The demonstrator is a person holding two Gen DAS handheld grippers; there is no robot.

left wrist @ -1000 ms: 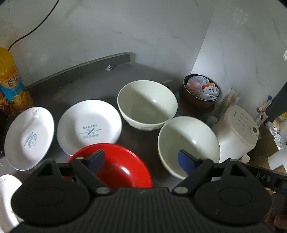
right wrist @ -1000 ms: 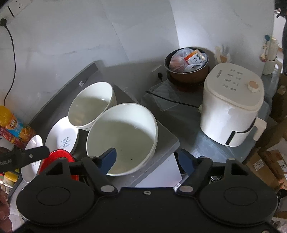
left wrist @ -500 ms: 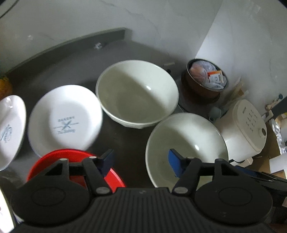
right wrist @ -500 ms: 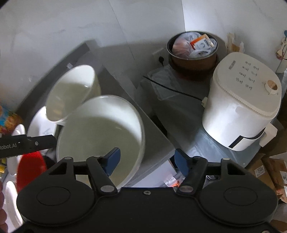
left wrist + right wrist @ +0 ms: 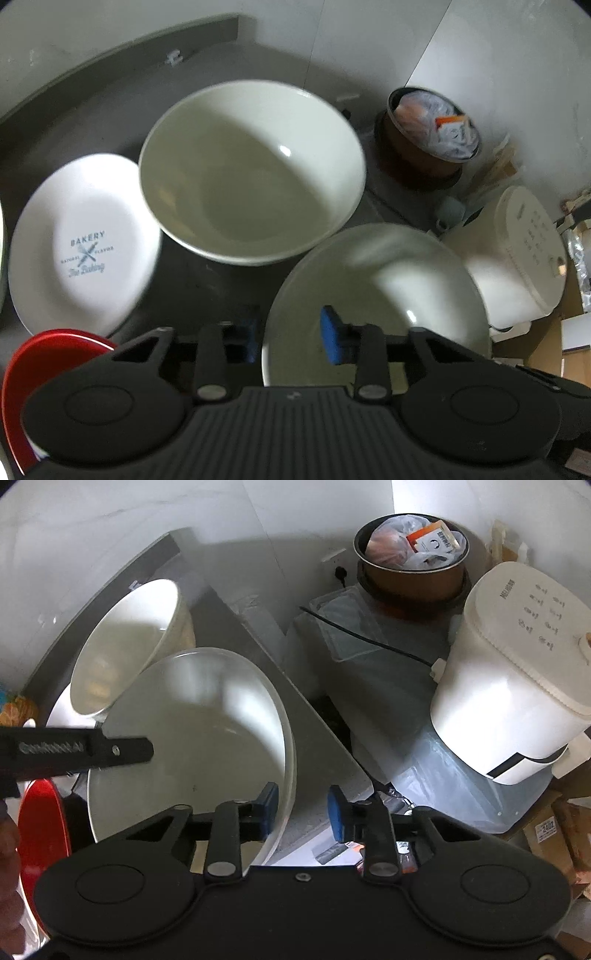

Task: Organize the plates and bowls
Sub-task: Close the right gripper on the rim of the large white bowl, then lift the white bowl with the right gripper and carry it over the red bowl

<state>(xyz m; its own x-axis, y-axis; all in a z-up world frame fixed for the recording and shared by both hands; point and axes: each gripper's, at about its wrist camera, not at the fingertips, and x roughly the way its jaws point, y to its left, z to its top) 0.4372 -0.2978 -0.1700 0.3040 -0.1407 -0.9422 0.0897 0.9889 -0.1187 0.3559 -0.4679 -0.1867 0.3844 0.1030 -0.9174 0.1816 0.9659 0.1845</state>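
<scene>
My left gripper (image 5: 290,339) straddles the near bowl's (image 5: 388,295) left rim, fingers narrowly parted, one pad each side. My right gripper (image 5: 301,810) brackets its right rim likewise. The far bowl (image 5: 251,170) sits behind it on the counter (image 5: 110,122), beside a plate (image 5: 85,247).

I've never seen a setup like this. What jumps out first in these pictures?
Two big cream bowls fill the middle of the dark counter: the near bowl has its rim straddled on opposite sides by the left hand-held gripper and the right hand-held gripper, with the far bowl just behind. A white "Bakery" plate and a red bowl sit left.
</scene>
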